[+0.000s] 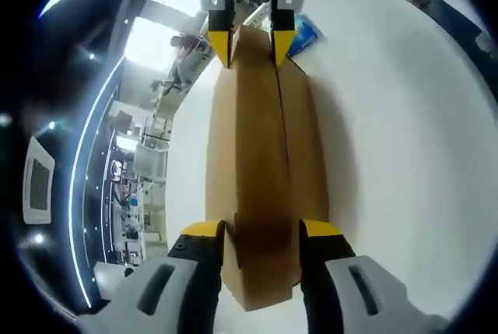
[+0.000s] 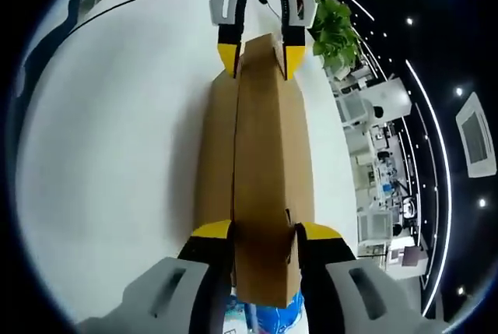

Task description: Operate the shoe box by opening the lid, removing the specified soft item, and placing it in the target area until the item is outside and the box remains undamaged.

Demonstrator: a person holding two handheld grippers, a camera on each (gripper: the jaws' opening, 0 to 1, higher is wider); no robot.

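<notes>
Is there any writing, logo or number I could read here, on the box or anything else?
None can be read.
The cardboard box is plain brown, with no print showing.
The blue packet beyond it is too small and blurred to read.
The background screens are too small to read.

Both cams sit super close at opposite ends of the long brown cardboard shoe box (image 1: 261, 170), facing each other down its length, each catching the other yellow-tipped gripper (image 1: 250, 47) at top centre, sharing box and white table (image 1: 405, 139).

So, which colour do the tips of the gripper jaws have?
Yellow, on both the left gripper and the right gripper; clearest in the right gripper view.
</notes>
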